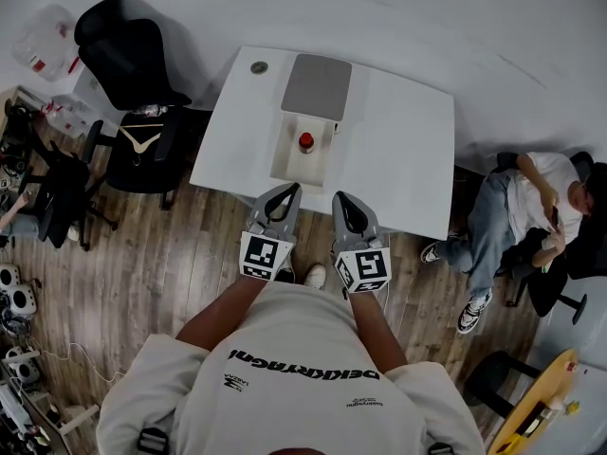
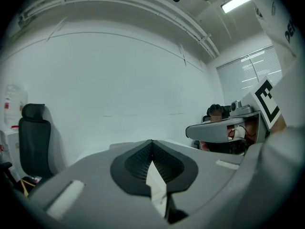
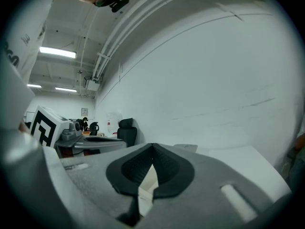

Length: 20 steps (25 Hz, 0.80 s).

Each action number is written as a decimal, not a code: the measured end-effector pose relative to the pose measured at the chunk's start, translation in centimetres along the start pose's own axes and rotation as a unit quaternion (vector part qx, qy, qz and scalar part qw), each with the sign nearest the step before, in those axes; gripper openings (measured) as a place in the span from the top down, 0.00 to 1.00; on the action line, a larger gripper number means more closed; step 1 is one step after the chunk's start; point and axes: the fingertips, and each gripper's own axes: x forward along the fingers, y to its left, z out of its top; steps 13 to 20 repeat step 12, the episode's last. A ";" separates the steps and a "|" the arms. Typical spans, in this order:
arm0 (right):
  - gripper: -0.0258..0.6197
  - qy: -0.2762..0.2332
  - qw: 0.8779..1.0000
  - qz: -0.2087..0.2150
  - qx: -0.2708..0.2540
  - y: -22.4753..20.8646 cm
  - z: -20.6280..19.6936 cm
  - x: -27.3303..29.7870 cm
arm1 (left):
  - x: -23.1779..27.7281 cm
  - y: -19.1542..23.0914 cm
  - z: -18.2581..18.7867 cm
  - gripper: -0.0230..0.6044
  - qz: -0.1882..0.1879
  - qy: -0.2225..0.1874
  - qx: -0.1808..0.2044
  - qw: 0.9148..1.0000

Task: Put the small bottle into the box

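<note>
In the head view a shallow open white box (image 1: 285, 155) lies on the white table (image 1: 408, 140), its grey lid (image 1: 317, 85) folded back behind it. A small bottle with a red cap (image 1: 305, 141) stands inside the box. My left gripper (image 1: 287, 190) and right gripper (image 1: 341, 197) hover side by side at the table's near edge, just short of the box, both pointing at it. Both are shut with nothing held. In the left gripper view the jaws (image 2: 152, 143) meet at the tip, as they do in the right gripper view (image 3: 152, 146).
A small round object (image 1: 259, 67) sits at the table's far left corner. Black office chairs (image 1: 133, 60) stand left of the table, one with a hanger on it. A person (image 1: 531, 207) sits to the right. The floor is wood.
</note>
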 end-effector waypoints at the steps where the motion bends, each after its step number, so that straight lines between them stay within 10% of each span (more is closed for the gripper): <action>1: 0.96 0.000 1.000 0.000 0.000 0.0 0.0 0.0 | -0.1 -0.2 0.0 0.96 -0.001 -0.001 0.000 1.000; 20: 0.96 0.000 1.000 0.001 -0.002 -0.1 -0.2 -0.4 | -0.6 -1.2 0.3 0.96 -0.004 -0.002 0.001 1.000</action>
